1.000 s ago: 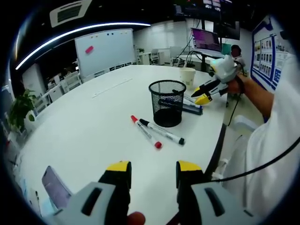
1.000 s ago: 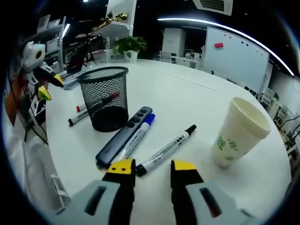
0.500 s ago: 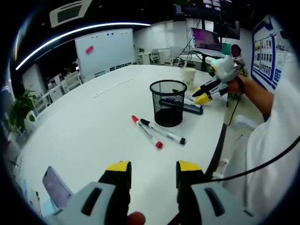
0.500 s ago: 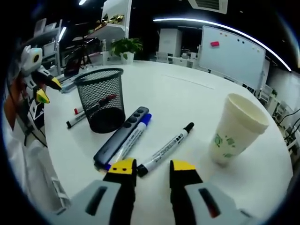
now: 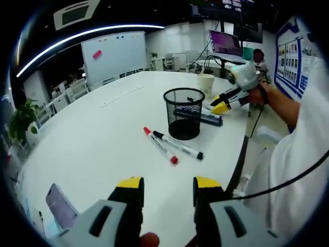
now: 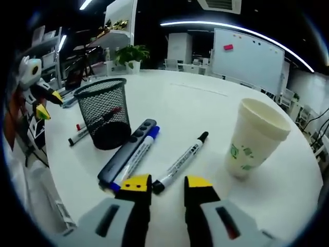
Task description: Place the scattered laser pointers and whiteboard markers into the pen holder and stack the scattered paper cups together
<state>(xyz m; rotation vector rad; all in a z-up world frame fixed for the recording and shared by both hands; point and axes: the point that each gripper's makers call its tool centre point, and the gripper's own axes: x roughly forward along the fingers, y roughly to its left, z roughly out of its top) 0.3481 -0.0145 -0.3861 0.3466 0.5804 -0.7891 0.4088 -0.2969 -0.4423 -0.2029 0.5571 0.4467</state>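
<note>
With the right hand-held gripper point(image 6: 160, 181) parted, empty, bottom centre, just short of the black marker point(image 6: 181, 162) lying mid-frame on the desk point(image 6: 205, 110), risks nudging it rolling sideways if closed off-centre.

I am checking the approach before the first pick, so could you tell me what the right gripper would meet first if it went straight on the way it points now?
Most likely the black-capped marker: its near end lies just beyond the open right gripper, though depth is uncertain.
</note>
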